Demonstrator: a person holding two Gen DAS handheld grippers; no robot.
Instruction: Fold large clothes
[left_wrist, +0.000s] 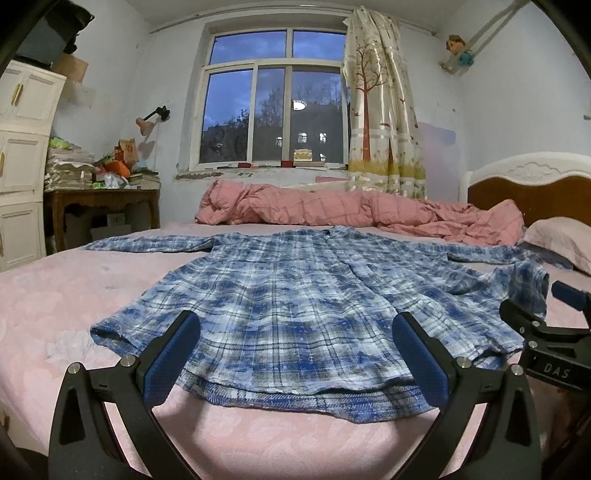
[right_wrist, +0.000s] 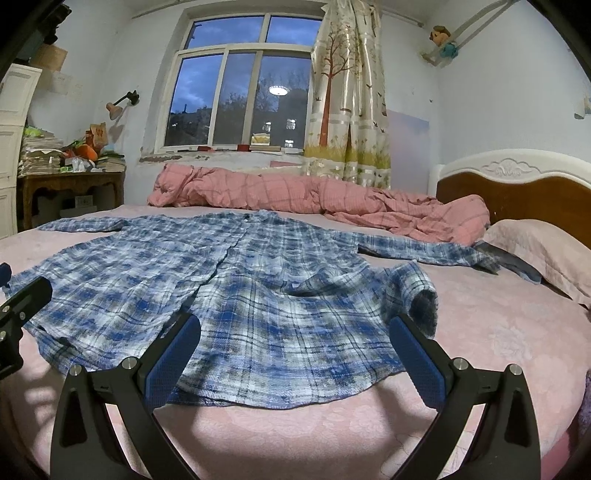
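Observation:
A blue and white plaid shirt (left_wrist: 295, 295) lies spread flat on the pink bed (left_wrist: 55, 295), front up, sleeves stretched to both sides, hem toward me. It also shows in the right wrist view (right_wrist: 240, 288). Its right hem corner (right_wrist: 417, 291) is folded up. My left gripper (left_wrist: 295, 332) is open and empty, just above the shirt's hem. My right gripper (right_wrist: 295, 332) is open and empty over the right half of the hem. The right gripper's body shows at the right edge of the left wrist view (left_wrist: 546, 332).
A rumpled pink checked quilt (left_wrist: 332, 210) lies along the far side of the bed. A pink pillow (right_wrist: 535, 251) lies by the wooden headboard (right_wrist: 517, 192) on the right. A cluttered wooden table (left_wrist: 103, 195) and a white cabinet (left_wrist: 22, 147) stand at the left.

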